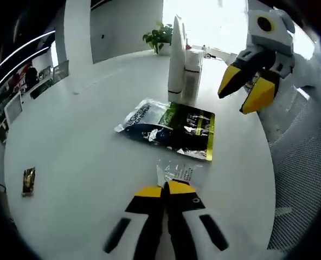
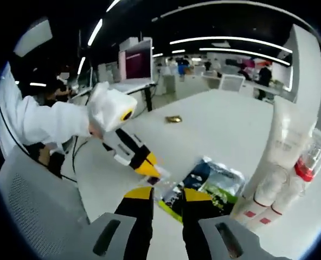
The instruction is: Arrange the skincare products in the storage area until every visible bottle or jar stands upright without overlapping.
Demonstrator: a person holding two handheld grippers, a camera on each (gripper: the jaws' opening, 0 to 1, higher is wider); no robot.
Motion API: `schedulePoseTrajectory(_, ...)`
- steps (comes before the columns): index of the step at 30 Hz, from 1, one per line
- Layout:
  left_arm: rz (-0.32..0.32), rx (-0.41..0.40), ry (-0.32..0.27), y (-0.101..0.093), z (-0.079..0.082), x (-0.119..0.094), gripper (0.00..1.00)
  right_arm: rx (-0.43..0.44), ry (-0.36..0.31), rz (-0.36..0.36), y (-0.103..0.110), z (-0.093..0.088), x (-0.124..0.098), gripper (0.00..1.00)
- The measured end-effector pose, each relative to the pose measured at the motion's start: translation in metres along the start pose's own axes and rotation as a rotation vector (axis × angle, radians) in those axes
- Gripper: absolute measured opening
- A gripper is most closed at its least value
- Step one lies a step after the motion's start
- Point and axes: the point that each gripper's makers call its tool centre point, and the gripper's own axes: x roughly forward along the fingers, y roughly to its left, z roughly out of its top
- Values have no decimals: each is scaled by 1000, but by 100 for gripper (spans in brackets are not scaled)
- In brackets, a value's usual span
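Left gripper view puts your left gripper [image 1: 164,189] low over the counter [image 1: 84,151], jaws pressed together on the edge of a small clear sachet [image 1: 175,172] that lies just on the near side of the dark printed pouch [image 1: 171,127]. Lift that sachet slowly; it looks thin and may slip or drag the pouch with it.

Your right gripper [image 1: 246,92] hangs above the pouch's far right corner, jaws a narrow gap apart and holding nothing. In the right gripper view the same right gripper [image 2: 163,194] looks down at the pouch [image 2: 212,187], with the left gripper [image 2: 149,169] touching down at its edge.

Beyond the pouch stand the skincare products: a tall white tube [image 1: 175,54] and a shorter white bottle [image 1: 192,73] touching it, both upright. The right gripper view adds a red-capped clear bottle [image 2: 308,162] just beside them.

A small gold packet [image 1: 29,180] lies well apart from the pouch.

Keep the sachet clear of the standing group, so nothing gets knocked.
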Motion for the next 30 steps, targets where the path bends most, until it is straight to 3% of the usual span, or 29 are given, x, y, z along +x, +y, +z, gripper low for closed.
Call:
schedulePoseTrajectory(4, 1, -27, -6, 1, 0, 0, 0, -94, 76, 30, 11, -13, 18, 16)
schedulePoseTrajectory(8, 5, -30, -14, 2, -1, -1, 0, -128, 72, 9, 8, -11, 36, 12)
schedulePoseTrajectory(11, 6, -40, -22, 2, -1, -1, 0, -145, 83, 8, 7, -11, 49, 9)
schedulePoseTrajectory(15, 6, -44, -23, 2, -1, -1, 0, -127, 135, 31, 9, -24, 66, 11)
schedulePoseTrajectory(30, 4, -45, -25, 4, -1, 0, 0, -151, 160, 15, 4, -36, 84, 12)
